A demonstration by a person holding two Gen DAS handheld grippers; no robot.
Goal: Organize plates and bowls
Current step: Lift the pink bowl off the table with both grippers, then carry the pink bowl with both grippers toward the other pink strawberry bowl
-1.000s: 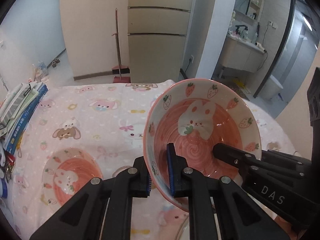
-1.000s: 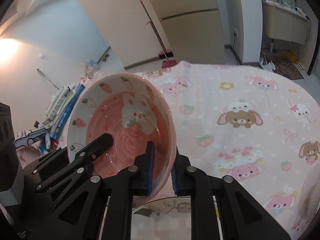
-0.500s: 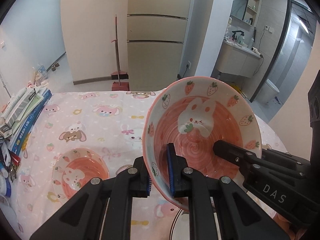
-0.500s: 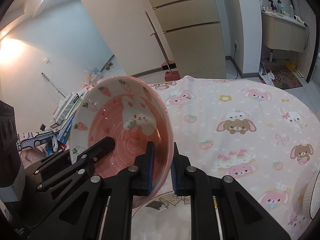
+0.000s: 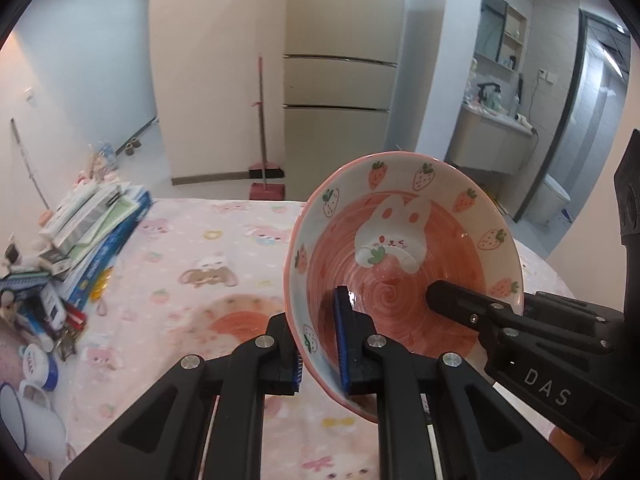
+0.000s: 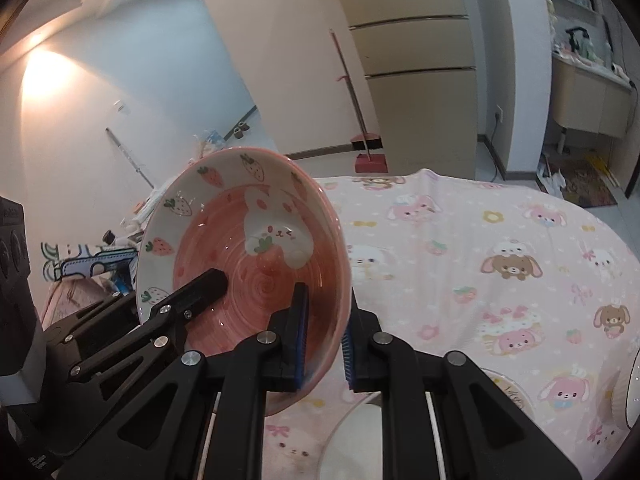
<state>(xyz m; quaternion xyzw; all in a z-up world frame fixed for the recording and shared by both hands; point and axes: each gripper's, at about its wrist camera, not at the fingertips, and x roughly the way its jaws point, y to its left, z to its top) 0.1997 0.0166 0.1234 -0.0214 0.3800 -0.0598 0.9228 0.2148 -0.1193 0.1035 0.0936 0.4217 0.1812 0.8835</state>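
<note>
A pink bowl (image 5: 404, 256) with a white rabbit and strawberries is held in the air above the table, tilted toward the cameras. My left gripper (image 5: 320, 344) is shut on its left rim. My right gripper (image 6: 324, 344) is shut on its right rim (image 6: 336, 280); its fingers also show in the left wrist view (image 5: 460, 304). A second matching pink bowl (image 5: 236, 316) sits on the table below, blurred and partly hidden by my left fingers. A white plate (image 6: 356, 440) lies under my right gripper.
The table has a pink cartoon-animal cloth (image 6: 500, 264). A pile of books and boxes (image 5: 80, 240) and a white mug (image 5: 28, 420) stand at its left edge. Another plate rim (image 6: 632, 388) shows at the far right. A fridge and broom stand behind.
Both grippers have raised the bowl higher above the table. The second bowl on the table now sits nearer and more under my left gripper.
</note>
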